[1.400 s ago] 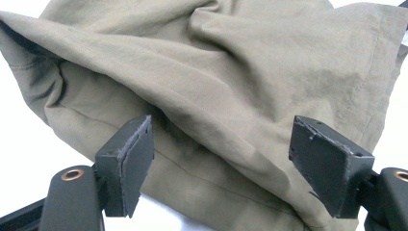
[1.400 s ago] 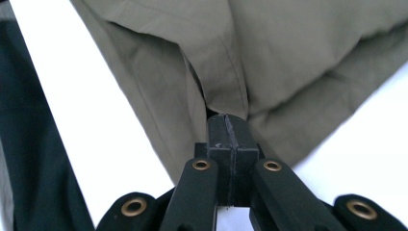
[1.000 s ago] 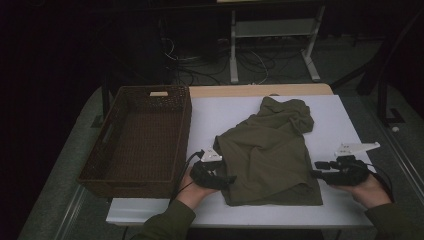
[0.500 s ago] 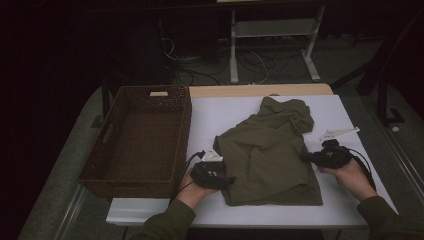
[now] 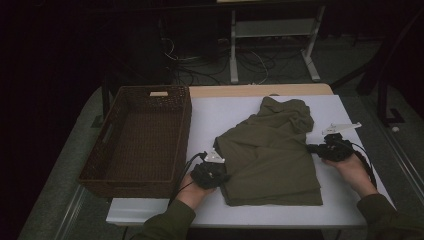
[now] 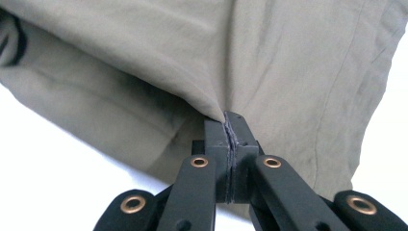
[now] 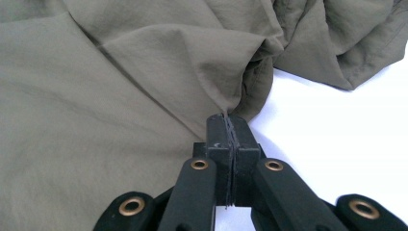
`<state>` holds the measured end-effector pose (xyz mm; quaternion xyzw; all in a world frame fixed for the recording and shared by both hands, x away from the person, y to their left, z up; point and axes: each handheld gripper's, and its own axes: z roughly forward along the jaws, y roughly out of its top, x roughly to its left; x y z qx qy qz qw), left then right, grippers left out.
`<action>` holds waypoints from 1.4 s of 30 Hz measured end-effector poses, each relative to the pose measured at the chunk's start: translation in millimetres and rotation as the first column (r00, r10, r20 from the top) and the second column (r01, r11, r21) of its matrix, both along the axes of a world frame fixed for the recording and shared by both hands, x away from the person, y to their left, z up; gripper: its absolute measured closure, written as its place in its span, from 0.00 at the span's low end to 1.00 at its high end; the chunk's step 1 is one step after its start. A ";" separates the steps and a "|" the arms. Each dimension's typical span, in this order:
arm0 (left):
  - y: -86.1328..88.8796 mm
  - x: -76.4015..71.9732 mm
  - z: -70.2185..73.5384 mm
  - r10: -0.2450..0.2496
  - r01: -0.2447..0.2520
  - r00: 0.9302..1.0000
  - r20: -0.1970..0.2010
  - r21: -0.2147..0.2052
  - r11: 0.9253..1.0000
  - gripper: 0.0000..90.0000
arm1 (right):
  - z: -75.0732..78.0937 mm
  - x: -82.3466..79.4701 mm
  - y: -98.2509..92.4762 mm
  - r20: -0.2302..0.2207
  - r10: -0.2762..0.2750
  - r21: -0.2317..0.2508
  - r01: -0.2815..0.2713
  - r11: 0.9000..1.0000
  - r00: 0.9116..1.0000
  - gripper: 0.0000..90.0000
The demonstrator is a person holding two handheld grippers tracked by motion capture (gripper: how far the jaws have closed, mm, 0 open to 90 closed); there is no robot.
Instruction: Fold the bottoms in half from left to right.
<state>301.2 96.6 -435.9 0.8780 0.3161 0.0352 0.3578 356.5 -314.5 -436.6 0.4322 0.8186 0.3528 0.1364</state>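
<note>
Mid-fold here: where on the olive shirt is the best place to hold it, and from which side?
Grip the olive shirt at its two side edges, coming in level from outside. The cloth lies flat and thin there, so a pinch gathers it. The left hand-held gripper and right hand-held gripper are already shut on such edge folds, which looks sound for lifting it toward the basket.

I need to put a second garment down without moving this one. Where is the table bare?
A bare strip of white table lies between the wicker basket and the olive garment. The basket's floor is also bare. Beside the garment it is crowded: the left gripper and right gripper pinch its edges.
</note>
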 end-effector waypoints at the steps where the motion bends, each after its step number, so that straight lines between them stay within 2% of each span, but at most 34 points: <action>1: 0.3 0.3 -0.7 0.014 -0.014 1.000 0.004 0.010 1.000 0.97 | 0.9 -0.9 0.0 -0.001 0.002 0.002 -0.002 1.000 1.000 0.98; 4: -0.4 1.4 -0.8 0.039 -0.040 0.999 0.024 0.029 0.999 0.97 | 4.8 -5.9 0.2 0.010 0.011 0.006 -0.011 1.000 1.000 0.94; 5: -0.9 1.8 -1.0 0.063 -0.065 0.997 0.045 0.043 0.997 0.92 | 6.3 -7.6 -0.2 0.007 0.009 0.015 -0.009 1.000 1.000 0.88; 6: -0.9 1.7 -0.9 0.072 -0.075 0.996 0.057 0.045 0.996 0.84 | 8.6 -10.3 -1.5 0.016 0.007 0.023 -0.007 1.000 1.000 0.85; 9: 0.2 -0.4 3.6 0.091 -0.093 0.992 0.086 0.017 0.996 0.68 | 13.3 -16.9 -4.3 0.017 0.033 0.065 -0.034 0.997 0.999 0.73; 13: 0.0 -5.1 14.6 0.055 -0.051 0.989 0.135 -0.029 0.998 0.59 | 14.4 -28.4 -0.8 0.019 0.103 0.067 -0.104 0.992 0.994 0.62; 16: -0.6 -6.6 17.4 0.019 -0.011 0.991 0.136 -0.054 0.998 0.55 | 14.3 -34.7 4.4 0.010 0.146 0.053 -0.146 0.988 0.989 0.58; 22: -4.9 -9.3 16.7 -0.056 0.066 0.992 0.117 -0.087 0.994 0.50 | 19.8 -50.7 12.8 0.016 0.224 0.068 -0.224 0.972 0.975 0.58; 28: -13.3 -14.7 15.4 -0.147 0.158 0.984 0.103 -0.107 0.982 0.48 | 20.3 -65.0 22.8 0.015 0.318 0.052 -0.318 0.947 0.948 0.58; 31: -18.7 -17.9 13.6 -0.193 0.203 0.976 0.098 -0.105 0.974 0.48 | 20.2 -71.7 29.1 -0.001 0.368 0.055 -0.367 0.928 0.930 0.58; 32: -20.9 -19.1 12.7 -0.206 0.216 0.974 0.094 -0.104 0.971 0.48 | 20.0 -73.3 30.6 -0.004 0.377 0.054 -0.376 0.925 0.926 0.58; 34: -24.9 -21.1 10.5 -0.243 0.251 0.966 0.086 -0.098 0.963 0.48 | 18.4 -76.6 34.5 -0.014 0.404 0.051 -0.403 0.914 0.915 0.58; 37: -31.6 -24.7 5.2 -0.282 0.287 0.957 0.074 -0.074 0.955 0.48 | 14.3 -80.2 40.3 -0.038 0.437 0.041 -0.436 0.899 0.899 0.57; 39: -35.6 -26.0 1.2 -0.301 0.305 0.951 0.069 -0.050 0.951 0.49 | 10.9 -80.9 43.8 -0.052 0.448 0.024 -0.447 0.894 0.892 0.57; 42: -39.4 -25.7 -3.8 -0.314 0.316 0.947 0.064 -0.020 0.949 0.52 | 5.6 -81.3 48.8 -0.077 0.473 0.001 -0.474 0.881 0.878 0.57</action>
